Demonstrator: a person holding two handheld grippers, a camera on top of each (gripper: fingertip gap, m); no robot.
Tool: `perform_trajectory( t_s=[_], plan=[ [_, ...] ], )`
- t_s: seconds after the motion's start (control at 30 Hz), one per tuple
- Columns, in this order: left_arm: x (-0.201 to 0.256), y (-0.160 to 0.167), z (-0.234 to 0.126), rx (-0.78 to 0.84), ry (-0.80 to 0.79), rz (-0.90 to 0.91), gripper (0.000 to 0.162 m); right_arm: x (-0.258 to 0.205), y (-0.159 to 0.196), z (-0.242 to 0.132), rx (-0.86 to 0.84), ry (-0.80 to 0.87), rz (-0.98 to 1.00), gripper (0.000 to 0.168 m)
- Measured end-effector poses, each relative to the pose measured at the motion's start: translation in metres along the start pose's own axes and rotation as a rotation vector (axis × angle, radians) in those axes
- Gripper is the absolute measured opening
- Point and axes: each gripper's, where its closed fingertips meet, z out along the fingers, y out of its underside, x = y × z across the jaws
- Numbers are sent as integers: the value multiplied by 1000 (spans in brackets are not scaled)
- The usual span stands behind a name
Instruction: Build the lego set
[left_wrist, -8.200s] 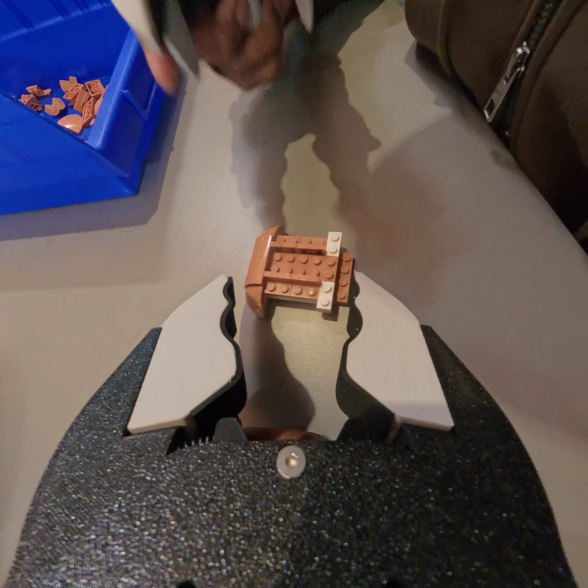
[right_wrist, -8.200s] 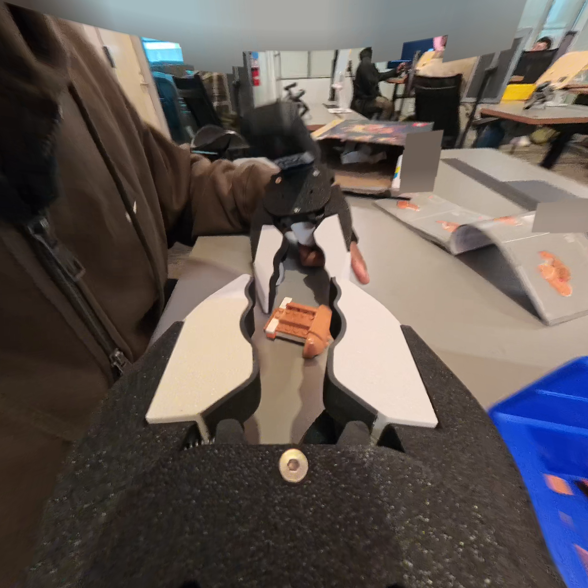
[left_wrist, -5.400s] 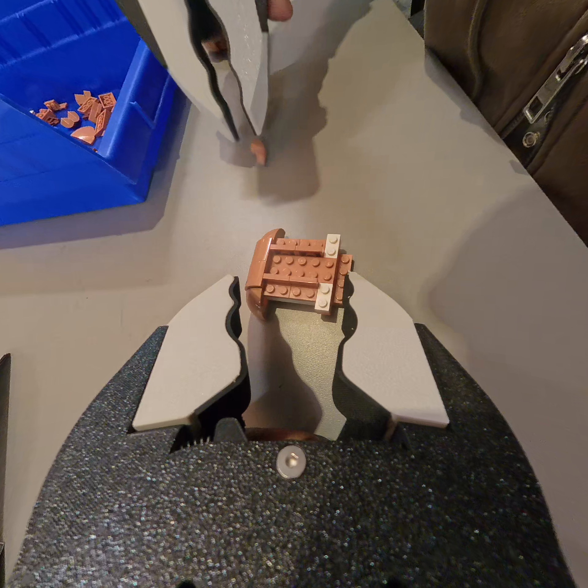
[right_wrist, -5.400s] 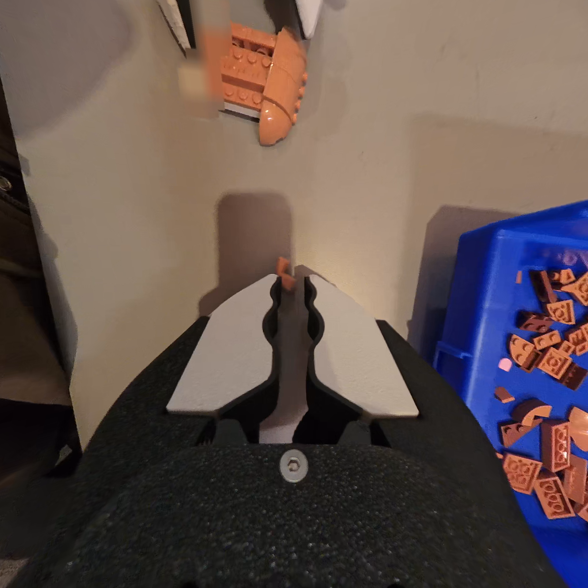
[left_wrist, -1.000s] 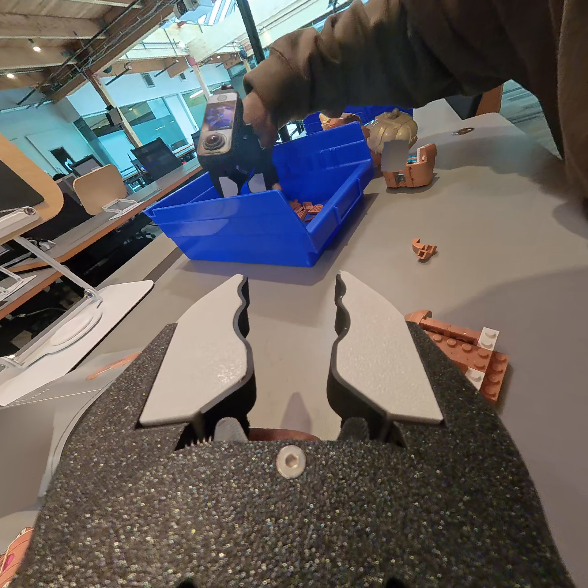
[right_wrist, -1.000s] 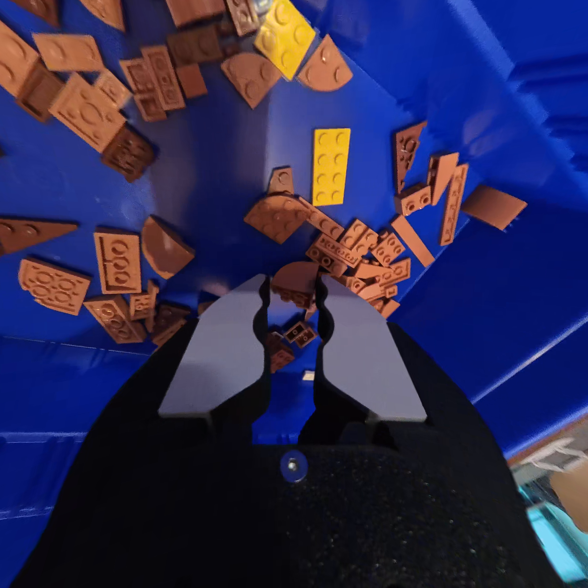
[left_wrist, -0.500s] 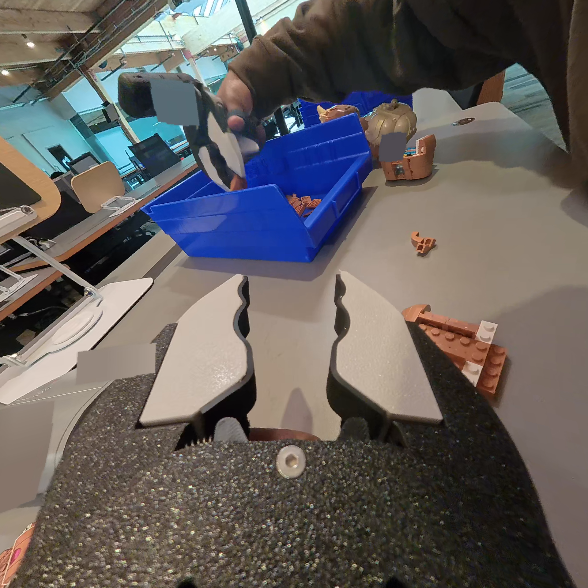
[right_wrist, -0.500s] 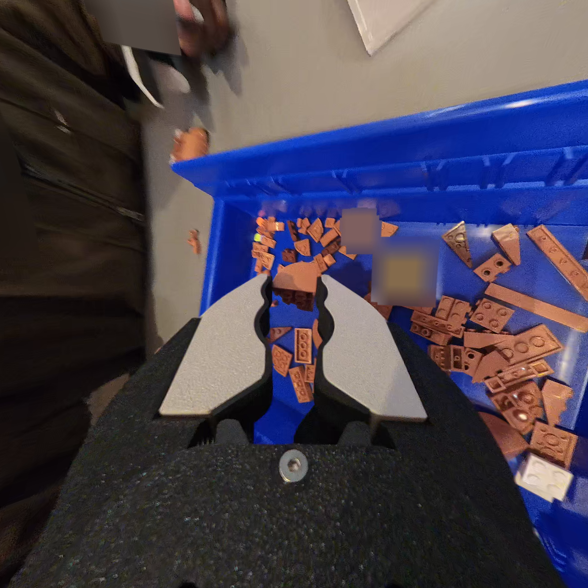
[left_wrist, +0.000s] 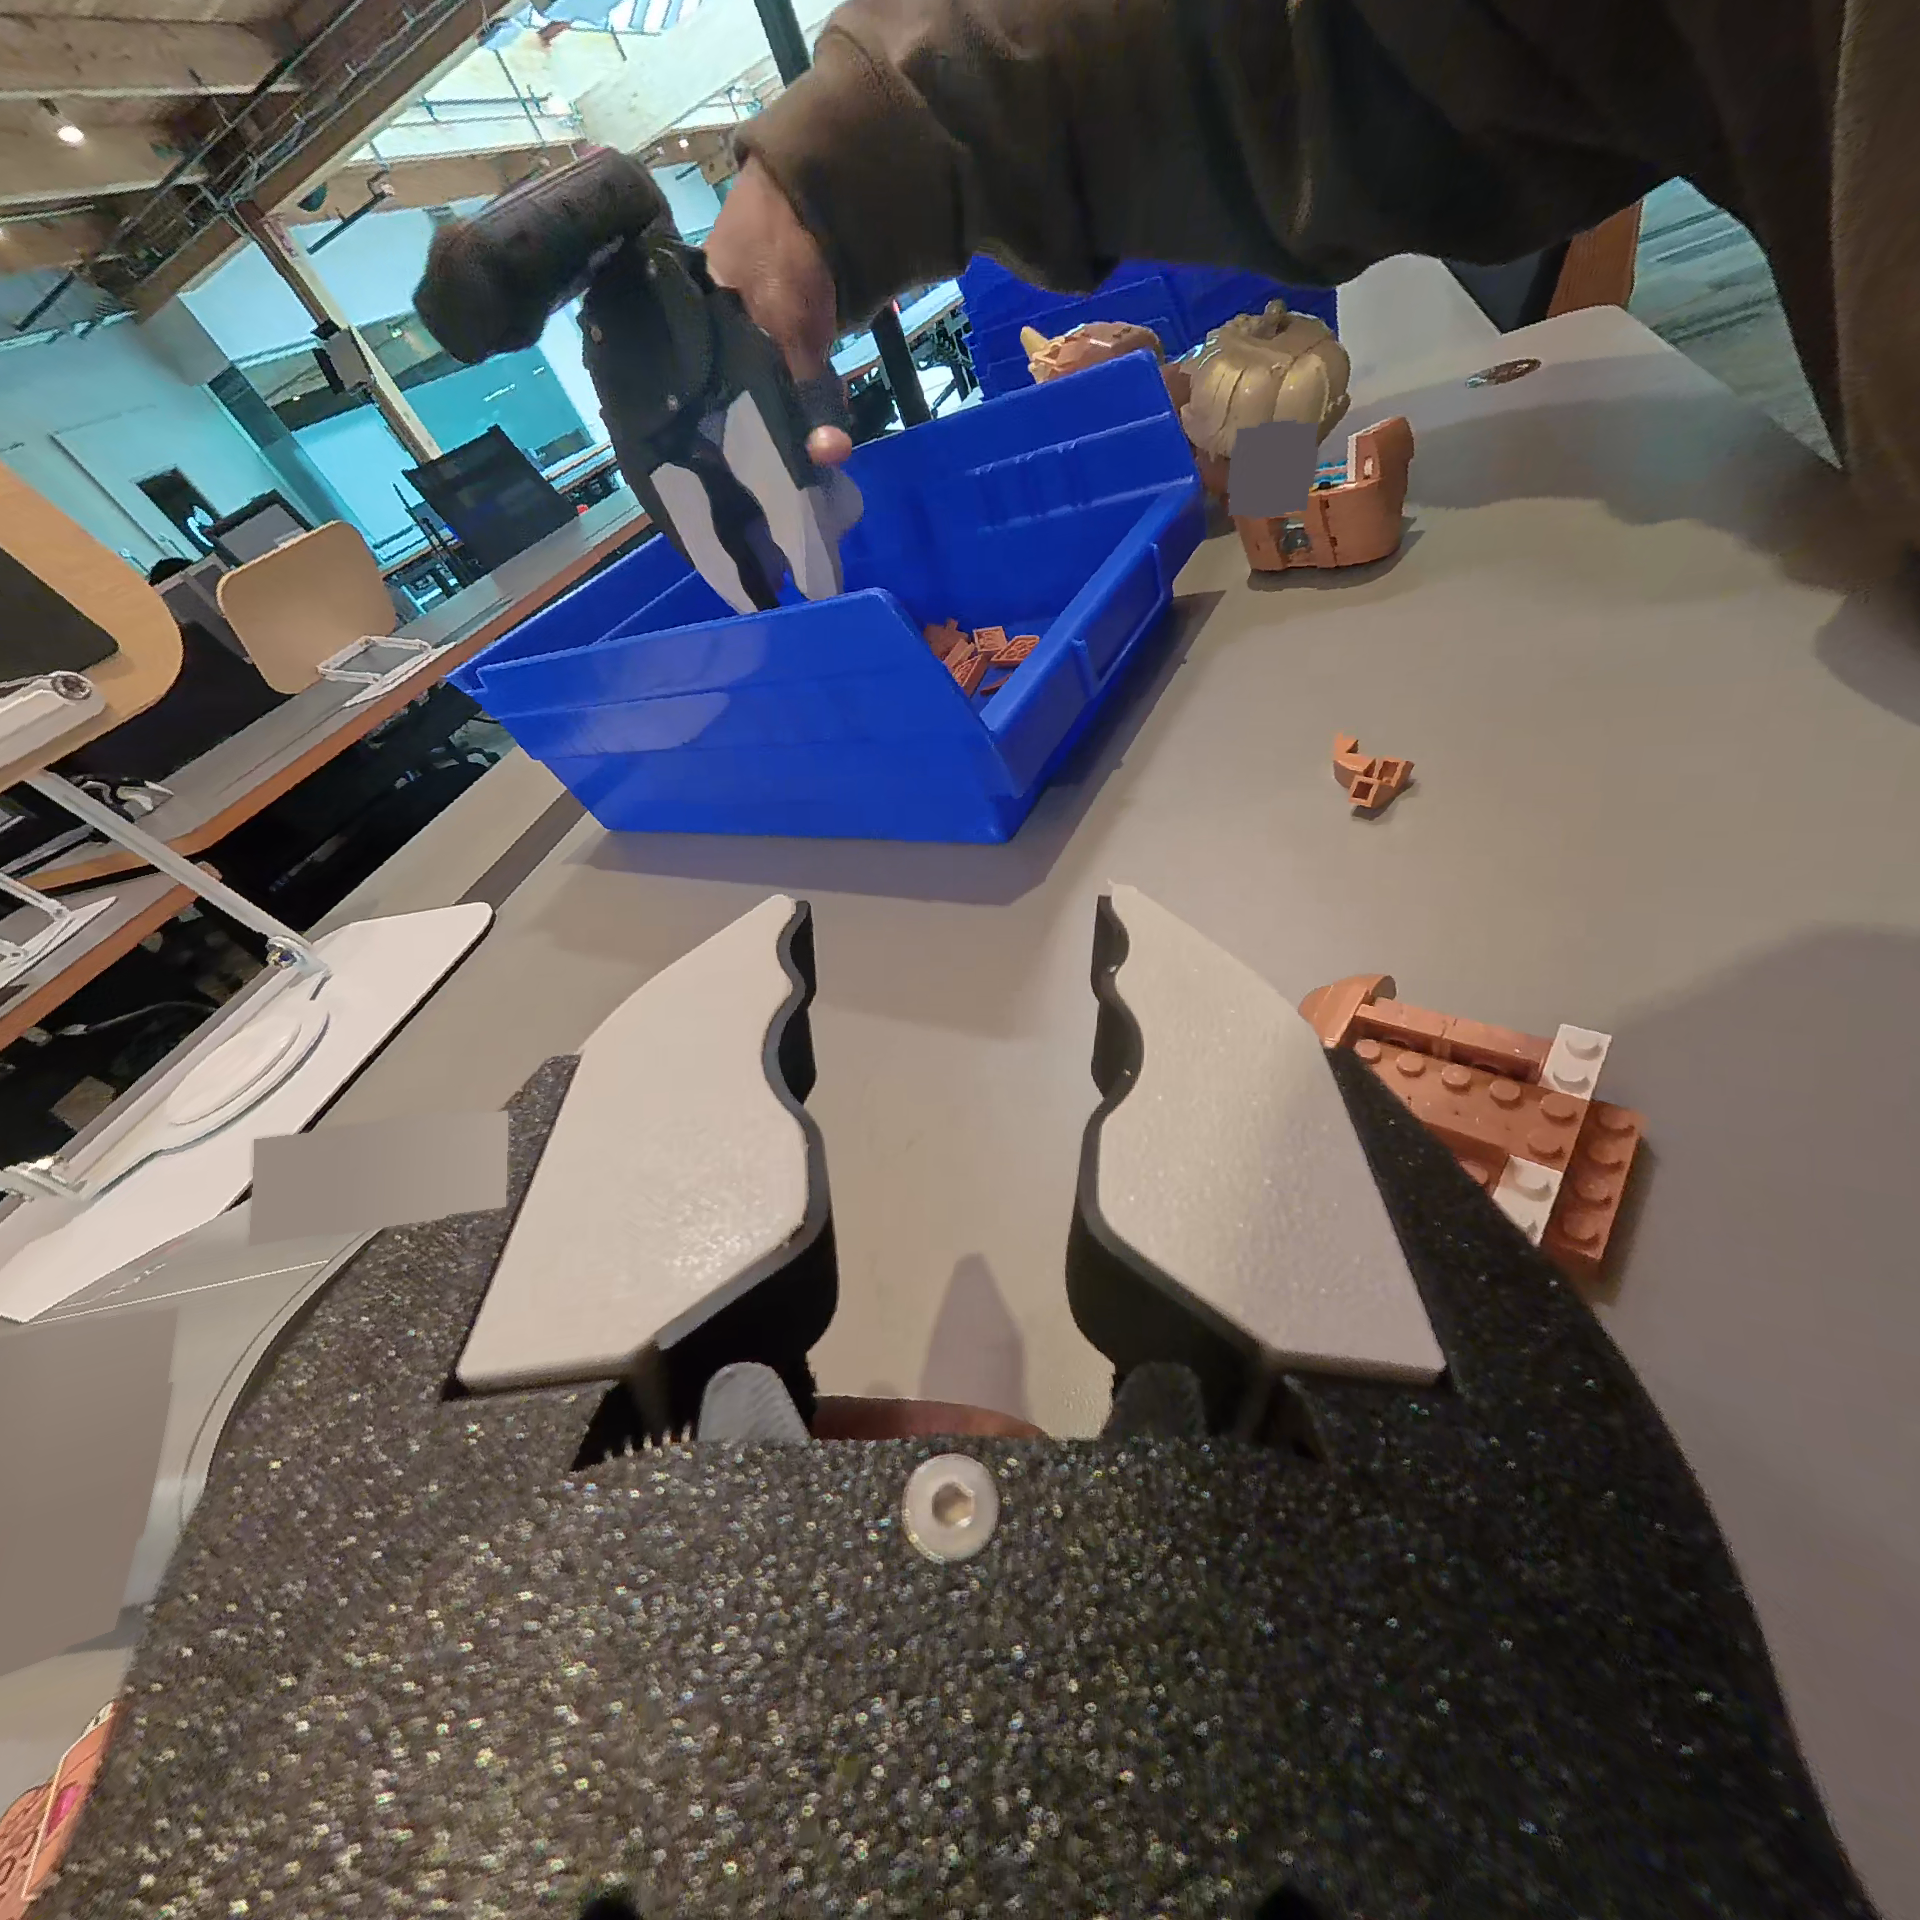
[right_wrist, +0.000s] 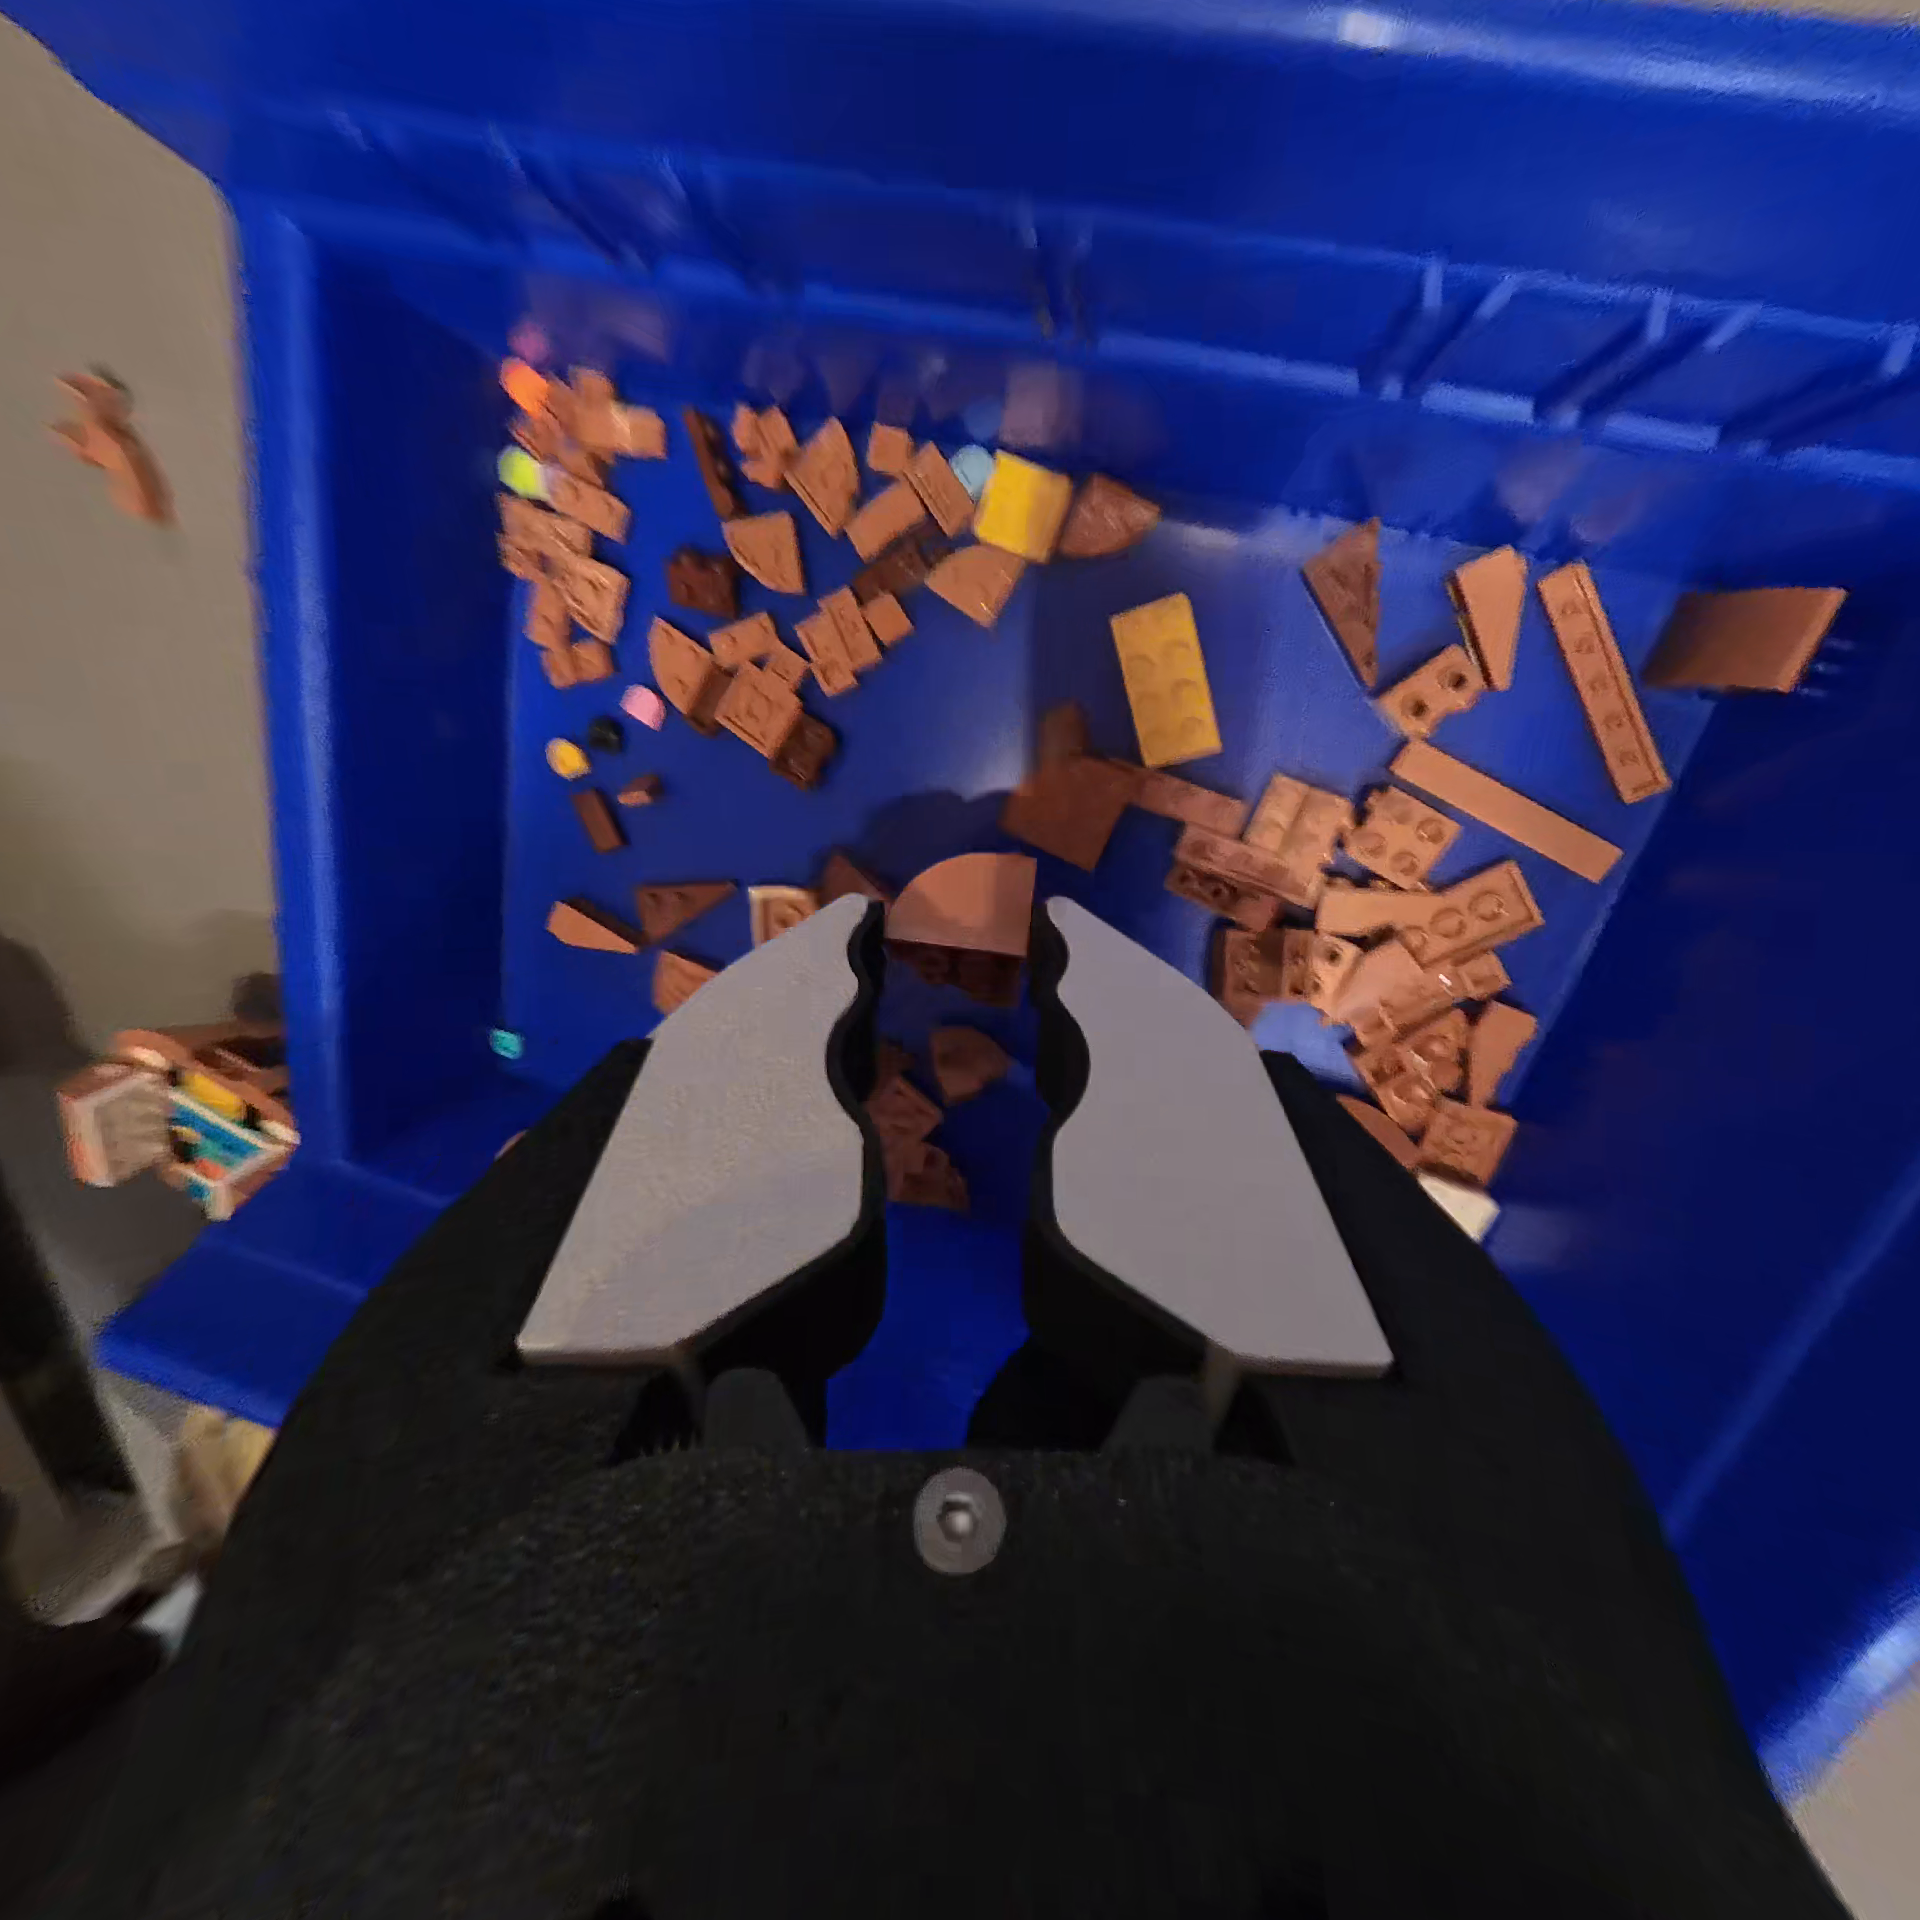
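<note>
Grey desk (left_wrist: 1558, 779) is filling the left wrist view, and the left hand-held gripper (left_wrist: 951, 914) is hovering low over it with its jaws parted wide and nothing between them. Just beside its right finger, a partly built brown lego assembly (left_wrist: 1486, 1112) with two small white pieces is lying flat on the desk, partly hidden behind the black gripper body. Farther ahead, a small brown lego piece (left_wrist: 1369, 771) is lying alone, well apart from the assembly. Beyond it, a blue bin (left_wrist: 831, 717) is standing on the desk with brown pieces showing inside. The right hand-held gripper (left_wrist: 774, 597) is reaching down into the bin, held by a hand (left_wrist: 779, 270) coming out of a brown sleeve (left_wrist: 1143, 125). Behind the bin, a gold pumpkin-shaped model (left_wrist: 1268, 364) and a brown built section (left_wrist: 1330, 509) are standing near the far edge.

Seen from the right wrist view, the right hand-held gripper (right_wrist: 958, 914) is pointing down into the blue bin (right_wrist: 1039, 125), and its jaws are narrowed onto a rounded brown lego piece (right_wrist: 961, 914), which is sitting pinched between the fingertips. Below it, loose brown pieces (right_wrist: 1403, 862) are lying scattered over the bin floor, with two yellow bricks (right_wrist: 1166, 681) among them. This view is somewhat blurred. Outside the bin's left wall, a colourful built section (right_wrist: 187, 1117) is standing on the desk.
</note>
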Motion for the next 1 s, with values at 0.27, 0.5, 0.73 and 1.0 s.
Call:
perform_trajectory(
  t_s=[0.27, 0.5, 0.73, 1.0],
  plan=[
    [-3, 2, 0, -8, -11, 1, 51, 5, 13, 4, -108, 196, -106, 37],
    [-6, 4, 1, -23, -29, 9, 51, 34, 17, -10, -88, 383, -121, 36],
    [-12, 8, 1, -38, -54, 18, 51, 49, 11, -14, -43, 448, -161, 36],
    [-13, 9, 1, -47, -59, 20, 51, 35, -5, -8, 105, 366, -179, 36]
  ],
)
